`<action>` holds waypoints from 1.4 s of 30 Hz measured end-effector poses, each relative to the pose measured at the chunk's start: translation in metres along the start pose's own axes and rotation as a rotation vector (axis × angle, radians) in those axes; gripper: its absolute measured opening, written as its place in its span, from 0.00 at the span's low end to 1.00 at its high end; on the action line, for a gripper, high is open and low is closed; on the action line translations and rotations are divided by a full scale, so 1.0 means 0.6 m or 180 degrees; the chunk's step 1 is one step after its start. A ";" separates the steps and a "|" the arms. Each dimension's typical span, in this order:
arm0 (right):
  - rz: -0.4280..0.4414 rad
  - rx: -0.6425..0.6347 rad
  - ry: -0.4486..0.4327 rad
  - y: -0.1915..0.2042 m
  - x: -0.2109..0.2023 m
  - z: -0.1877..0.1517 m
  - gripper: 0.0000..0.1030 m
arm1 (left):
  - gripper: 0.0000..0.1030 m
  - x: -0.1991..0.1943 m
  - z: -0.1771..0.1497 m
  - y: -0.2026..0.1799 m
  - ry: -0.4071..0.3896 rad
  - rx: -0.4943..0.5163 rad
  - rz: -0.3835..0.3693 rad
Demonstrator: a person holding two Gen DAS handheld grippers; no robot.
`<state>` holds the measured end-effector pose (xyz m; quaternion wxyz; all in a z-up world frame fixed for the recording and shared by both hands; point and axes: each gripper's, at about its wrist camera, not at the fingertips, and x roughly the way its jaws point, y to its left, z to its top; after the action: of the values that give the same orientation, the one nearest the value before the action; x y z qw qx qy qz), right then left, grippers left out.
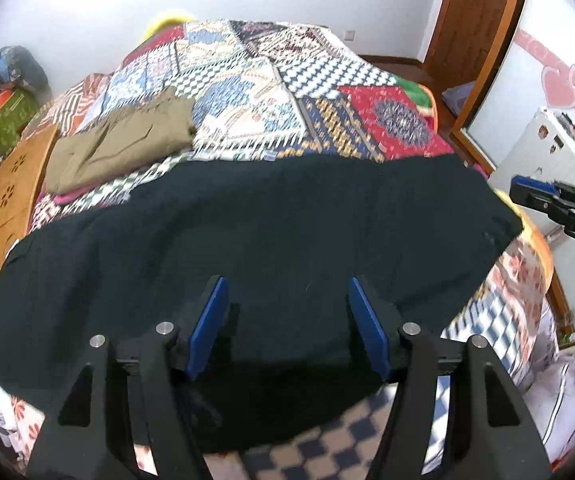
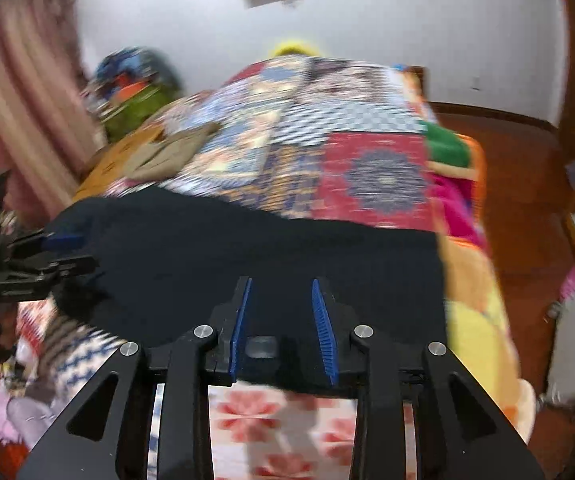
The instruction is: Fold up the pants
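Dark, nearly black pants lie spread as a wide band across the near end of a bed. In the left wrist view my left gripper hovers over their near edge, its blue pads wide apart with only flat cloth below them. My right gripper is over the pants' right part, jaws a hand's width apart, with no cloth pinched between them. Each gripper also shows in the other's view: the right gripper at the far right edge, the left gripper at the pants' left end. The right view is motion-blurred.
A patchwork blanket covers the bed. Folded khaki pants lie at the bed's left, beside a low wooden table. Boxes and bags pile up far left. A wooden door and a white fridge stand to the right.
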<state>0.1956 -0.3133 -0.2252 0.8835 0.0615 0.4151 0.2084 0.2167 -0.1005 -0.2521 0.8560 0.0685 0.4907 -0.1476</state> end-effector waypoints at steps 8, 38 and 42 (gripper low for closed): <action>0.0502 -0.0567 0.0266 0.132 0.061 -0.006 0.29 | 0.64 -0.012 -0.075 0.055 0.0150 -0.0132 0.0066; 0.0566 -0.0877 0.0419 0.209 0.121 0.005 0.09 | 0.13 -0.001 -0.073 0.079 -0.0034 -0.0089 0.0183; 0.0590 -0.0864 0.0345 0.210 0.102 0.007 0.09 | 0.09 -0.031 -0.068 0.077 -0.0170 -0.0058 0.0144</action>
<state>0.1937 -0.1730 -0.2302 0.8370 -0.0317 0.4227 0.3461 0.1891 -0.0425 -0.2583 0.8725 0.0677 0.4673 -0.1254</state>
